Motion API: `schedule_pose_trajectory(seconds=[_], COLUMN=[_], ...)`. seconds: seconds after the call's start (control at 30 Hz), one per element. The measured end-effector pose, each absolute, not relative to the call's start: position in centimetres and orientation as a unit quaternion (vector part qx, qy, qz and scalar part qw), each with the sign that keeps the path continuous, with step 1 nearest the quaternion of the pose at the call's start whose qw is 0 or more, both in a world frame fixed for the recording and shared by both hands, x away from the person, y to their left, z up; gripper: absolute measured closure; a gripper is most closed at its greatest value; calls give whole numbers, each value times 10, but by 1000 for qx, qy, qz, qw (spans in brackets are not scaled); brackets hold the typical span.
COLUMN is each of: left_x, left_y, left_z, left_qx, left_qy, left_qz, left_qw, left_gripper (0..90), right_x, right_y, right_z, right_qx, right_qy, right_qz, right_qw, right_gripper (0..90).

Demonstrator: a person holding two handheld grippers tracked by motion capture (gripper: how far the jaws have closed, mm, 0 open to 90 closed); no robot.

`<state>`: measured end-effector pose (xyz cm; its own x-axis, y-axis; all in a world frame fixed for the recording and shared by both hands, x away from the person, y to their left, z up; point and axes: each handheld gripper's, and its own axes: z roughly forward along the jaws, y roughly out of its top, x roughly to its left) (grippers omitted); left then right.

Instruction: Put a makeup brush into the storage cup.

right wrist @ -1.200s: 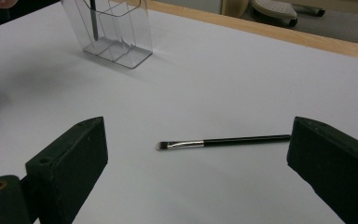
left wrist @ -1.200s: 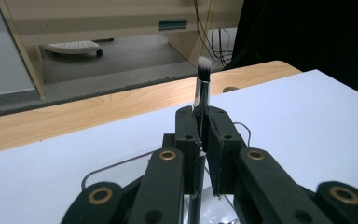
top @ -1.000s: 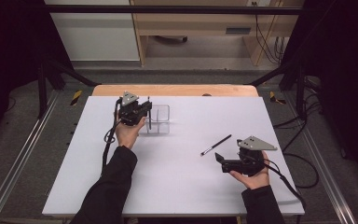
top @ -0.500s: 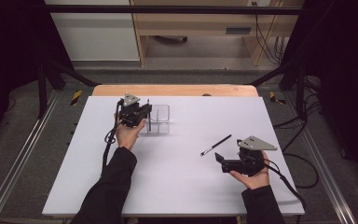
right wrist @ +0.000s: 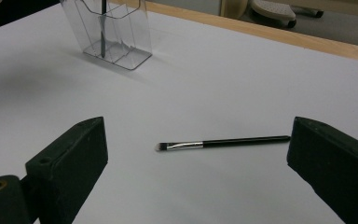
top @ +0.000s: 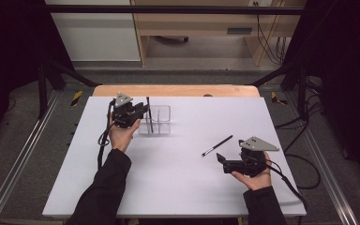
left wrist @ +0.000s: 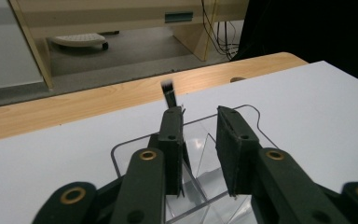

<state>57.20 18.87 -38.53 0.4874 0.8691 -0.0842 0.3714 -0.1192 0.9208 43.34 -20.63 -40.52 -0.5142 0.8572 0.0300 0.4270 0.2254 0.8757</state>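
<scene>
Two grippers over a white tabletop (top: 168,187) – left gripper (left wrist: 200,140) just opened slightly above the clear holder (top: 155,120), right gripper (right wrist: 196,158) wide apart; grey floor (top: 187,75) behind.

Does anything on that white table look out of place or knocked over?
One makeup brush lies flat on the white table, apart from the clear holder where another brush stands upright. It looks left out, though it is not damaged. Nothing is spilled, and the holder stands straight.
</scene>
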Motion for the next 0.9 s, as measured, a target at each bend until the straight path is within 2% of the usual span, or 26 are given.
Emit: schedule_pose_trajectory(seconds=[0.33,0.9], left_x=[546,496], left_y=[203,222], left_z=[-371,-373], left_qx=[710,727], left_qy=[420,389], left_qz=[241,233], left_qw=[511,516], left_gripper=[505,290], right_x=[433,436], right_y=[-208,-208], right_z=[-402,-396], right_qx=[429,428], right_qy=[745,743], right_qz=[450,453], right_qw=[243,244], right_gripper=[55,51])
